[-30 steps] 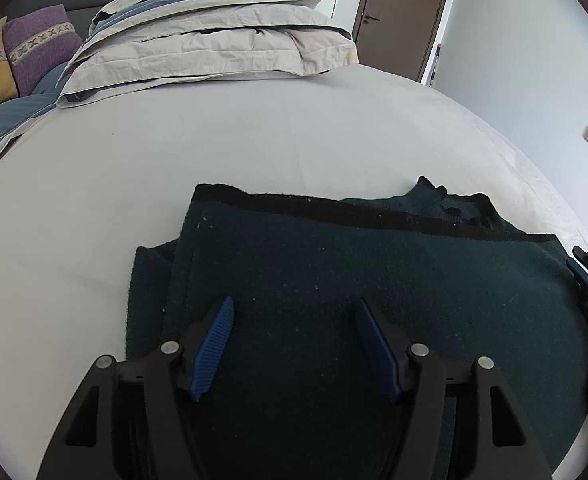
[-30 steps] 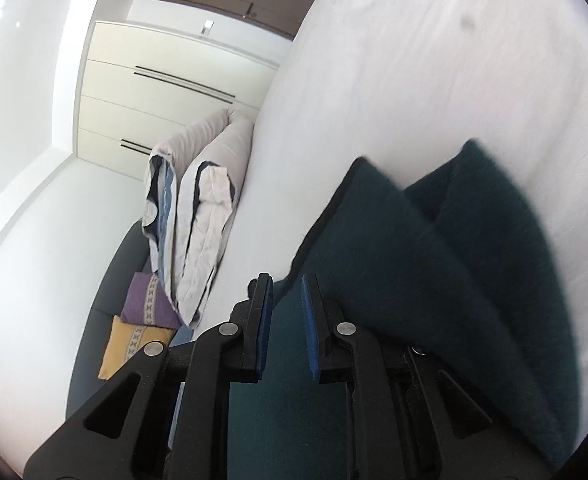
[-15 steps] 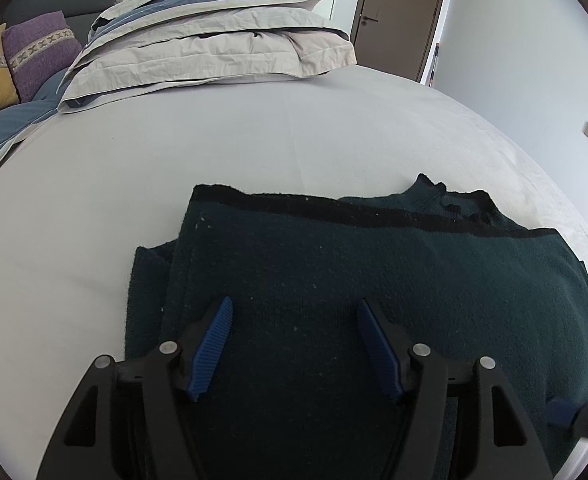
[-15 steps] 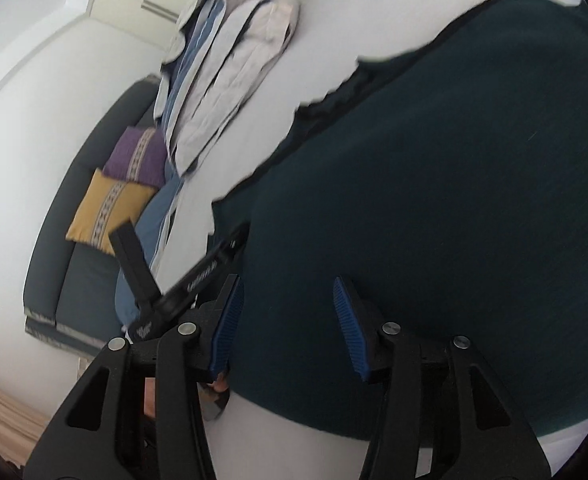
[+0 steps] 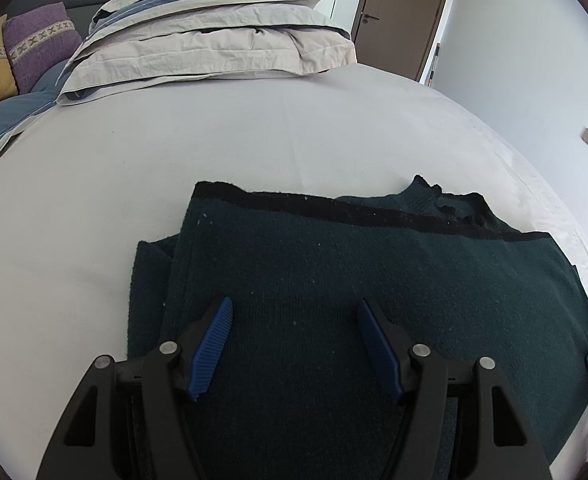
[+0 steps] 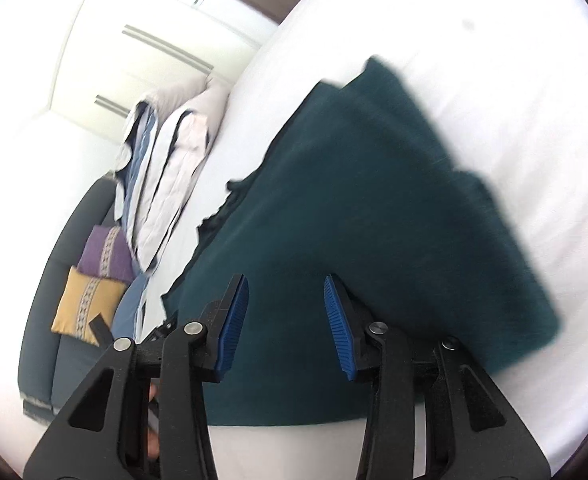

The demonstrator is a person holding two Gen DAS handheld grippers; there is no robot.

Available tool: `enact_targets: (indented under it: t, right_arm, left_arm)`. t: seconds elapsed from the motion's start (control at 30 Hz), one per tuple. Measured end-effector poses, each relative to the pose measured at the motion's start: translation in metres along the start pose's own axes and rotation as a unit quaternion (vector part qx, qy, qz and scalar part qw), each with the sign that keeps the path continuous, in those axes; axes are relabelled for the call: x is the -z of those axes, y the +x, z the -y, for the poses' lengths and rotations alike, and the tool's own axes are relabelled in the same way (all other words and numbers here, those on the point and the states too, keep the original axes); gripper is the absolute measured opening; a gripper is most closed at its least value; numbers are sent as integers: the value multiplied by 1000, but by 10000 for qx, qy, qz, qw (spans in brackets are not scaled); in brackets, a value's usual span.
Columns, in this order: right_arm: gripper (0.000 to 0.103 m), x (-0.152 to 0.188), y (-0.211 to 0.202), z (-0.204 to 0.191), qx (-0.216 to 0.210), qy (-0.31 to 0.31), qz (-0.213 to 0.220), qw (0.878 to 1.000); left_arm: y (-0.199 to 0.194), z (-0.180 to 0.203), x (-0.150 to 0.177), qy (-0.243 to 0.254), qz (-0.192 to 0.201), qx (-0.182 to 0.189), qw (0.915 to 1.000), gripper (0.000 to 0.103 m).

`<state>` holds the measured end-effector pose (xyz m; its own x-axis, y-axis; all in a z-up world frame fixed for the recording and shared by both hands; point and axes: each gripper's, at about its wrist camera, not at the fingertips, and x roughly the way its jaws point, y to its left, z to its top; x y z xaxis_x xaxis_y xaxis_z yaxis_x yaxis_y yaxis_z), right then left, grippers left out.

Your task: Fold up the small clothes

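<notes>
Since a second ago my right gripper (image 6: 286,320) has let go of the sweater's (image 5: 373,288) edge and swung back; its jaws have just narrowed, nothing between them. Beneath my left gripper (image 5: 294,340), spread and empty, the dark green sweater lies folded on the bed (image 5: 254,128). Bare sheet stretches ahead to the folded duvet (image 5: 214,40). Only the right view shows the wardrobe (image 6: 146,40).

Dark green sweater (image 5: 333,280) folded on bed (image 5: 254,140)
</notes>
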<state>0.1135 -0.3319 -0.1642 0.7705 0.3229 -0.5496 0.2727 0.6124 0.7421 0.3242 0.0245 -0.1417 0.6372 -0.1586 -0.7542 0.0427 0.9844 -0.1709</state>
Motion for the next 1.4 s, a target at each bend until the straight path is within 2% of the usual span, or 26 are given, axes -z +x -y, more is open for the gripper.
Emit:
enact_targets:
  t: [0.07, 0.13, 0.23, 0.3, 0.33, 0.4, 0.43, 0.47, 0.5, 0.53, 0.7, 0.83, 0.93, 1.0, 1.03, 1.1, 1.17, 1.23, 1.3, 1.4]
  right_arm:
    - [40, 4, -15, 2, 169, 106, 124, 9997]
    - [42, 16, -18, -8, 27, 36, 66, 10000]
    - [42, 40, -3, -27, -379, -61, -421, 9984]
    - [42, 59, 15, -46, -613, -170, -751, 9951]
    - [42, 67, 27, -55, -717, -228, -961, 9925]
    - [42, 88, 40, -67, -787, -416, -1397, 9862]
    - [42, 94, 47, -69, -677, -481, -1495, 9853]
    - [40, 97, 50, -66, -556, -511, -1490, 9860]
    - [40, 98, 51, -63, -651, -473, -1471, 9858]
    - [39, 96, 48, -58, -731, -391, -1416, 9864]
    - [37, 67, 16, -15, -565, 135, -690, 9959]
    - [37, 44, -25, 18, -305, 466, -49, 9984]
    - [40, 39, -57, 27, 13, 383, 257, 9989]
    - [42, 45, -72, 17, 368, -16, 371, 9986]
    - [42, 49, -79, 10, 479, -258, 415, 9977]
    - [44, 58, -92, -7, 703, -848, 512, 9926]
    - [47, 70, -97, -30, 864, -1392, 590, 9847]
    - [53, 80, -100, -54, 884, -1856, 616, 9767]
    - [68, 89, -101, -79, 812, -2176, 646, 9705]
    - [81, 98, -102, -115, 335, -2367, 561, 9694]
  left_arm:
    - [-18, 5, 6, -63, -59, 118, 9999, 66]
    - [-43, 20, 19, -106, -59, 581, 9982, 64]
    - [-74, 53, 46, 55, 3, 1106, 9938, 64]
    - [-75, 71, 63, 100, -160, 1406, 9899, 64]
    - [-71, 78, 71, 166, -272, 1429, 9892, 64]
    - [-60, 78, 83, 231, -407, 1241, 9912, 61]
    - [-58, 73, 86, 168, -409, 1254, 9911, 57]
    - [-58, 66, 86, 85, -400, 1274, 9910, 46]
    - [-59, 59, 84, 12, -431, 1288, 9907, 39]
    - [-61, 51, 82, -59, -452, 1285, 9907, 38]
    - [-69, 9, 86, -409, -435, 1474, 9873, 38]
    - [-81, -19, 95, -670, -363, 1572, 9846, 38]
    - [-92, -40, 101, -951, -334, 1694, 9804, 38]
    - [-108, -52, 103, -1119, -224, 1427, 9832, 50]
    - [-120, -58, 103, -1174, -75, 1358, 9837, 52]
    - [-140, -72, 103, -1373, 212, 1352, 9810, 67]
    - [-151, -86, 101, -1561, 365, 1310, 9783, 75]
    - [-147, -97, 97, -1693, 255, 1322, 9763, 75]
    - [-137, -105, 93, -1838, 149, 1360, 9734, 75]
    - [-126, -113, 86, -1935, -12, 1620, 9676, 75]
